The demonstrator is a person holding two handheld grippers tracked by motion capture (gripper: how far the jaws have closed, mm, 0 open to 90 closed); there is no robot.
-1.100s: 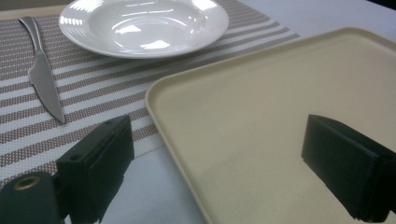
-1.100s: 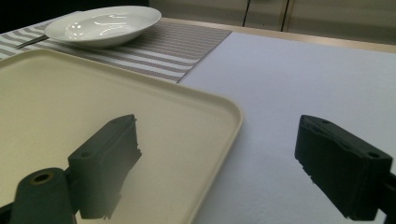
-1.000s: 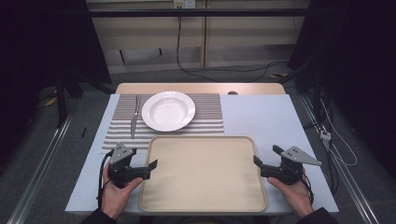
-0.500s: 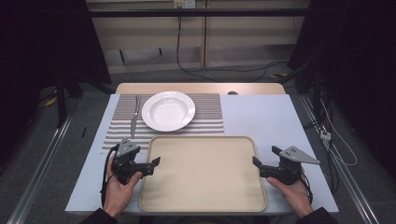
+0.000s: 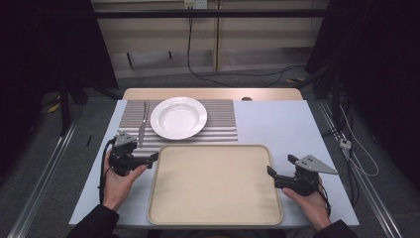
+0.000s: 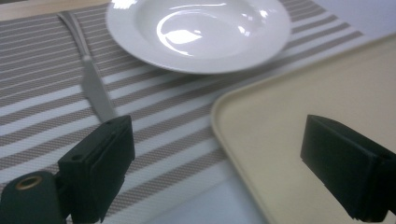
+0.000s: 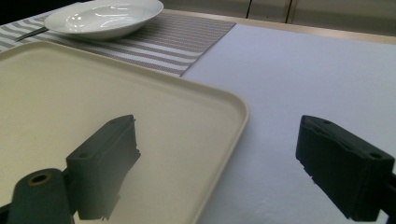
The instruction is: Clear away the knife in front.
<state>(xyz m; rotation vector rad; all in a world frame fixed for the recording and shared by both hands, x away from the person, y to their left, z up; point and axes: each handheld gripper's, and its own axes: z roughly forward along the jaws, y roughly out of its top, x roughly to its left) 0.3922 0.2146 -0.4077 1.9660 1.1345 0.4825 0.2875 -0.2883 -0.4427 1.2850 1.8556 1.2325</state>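
Moving up from the near left, the left hand-held gripper (image 5: 148,157) had come closer to the tray's (image 5: 214,218) far left corner than it was a second before. Its jaws were spread wide. In the left gripper view one jaw hung over the striped mat (image 6: 42,135) and the other over the tray (image 6: 336,88), with the tray's corner between them. They did not touch it yet.

The right hand-held gripper (image 5: 272,172) sat at the tray's right edge and had hardly moved. Its jaws were spread wide too. In the right gripper view one jaw was over the tray (image 7: 60,93) and the other over the bare worktop (image 7: 299,74), so the rim ran between them.

The tray lay flat on the near middle of the worktop (image 5: 277,121), with nothing on it. A white plate (image 5: 178,117) and a knife (image 5: 142,129) lay on the mat just past it, on the far side.

It looked like both sides were being lined up for a lift. The left side seemed nearly ready, and next would likely come a squeeze on each rim.
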